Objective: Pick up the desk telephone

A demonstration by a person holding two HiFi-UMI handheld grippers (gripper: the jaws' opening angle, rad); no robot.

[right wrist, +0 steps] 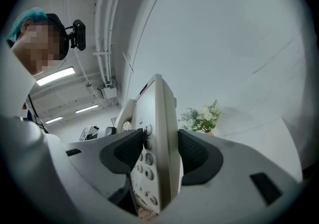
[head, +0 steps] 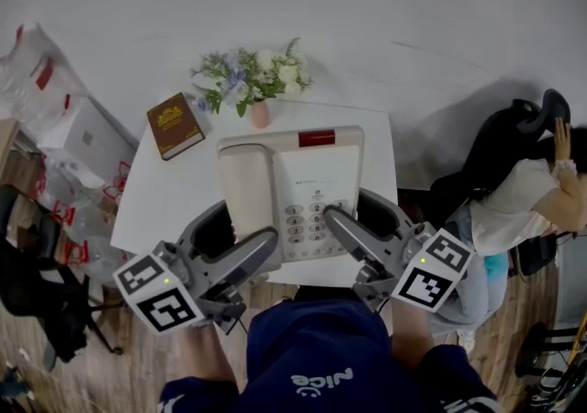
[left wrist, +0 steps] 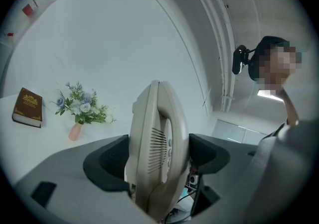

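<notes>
Left gripper [head: 237, 239]: jaws closed onto the desk telephone [head: 292, 189] along its handset-side edge. In the left gripper view the cream body stands edge-on between the two black pads [left wrist: 107, 161], and each pad is pressed to a face.

Right gripper [head: 353, 220]: jaws likewise clamped, on the keypad-side edge. In the right gripper view the number keys [right wrist: 146, 159] lie against the left-hand pad and the phone's underside against the other.

Phone position: it spans from one pair of jaws to the other, keypad up and roughly level. The handset [head: 242, 193] is seated in its cradle.

Progress: the two-sided grasp is made. The lift appears to be under way. The near end of the phone overhangs the front edge of the white table [head: 160, 191], and clutter shows beneath the body in the left gripper view. The head view looks almost straight down, so actual clearance is uncertain.

Remaining: raise the phone clear and keep it level so the handset stays put.

Beyond the jaws on the table are a brown book [head: 174, 126] and a small vase of flowers [head: 254, 81]. Both are apart from the phone.
</notes>
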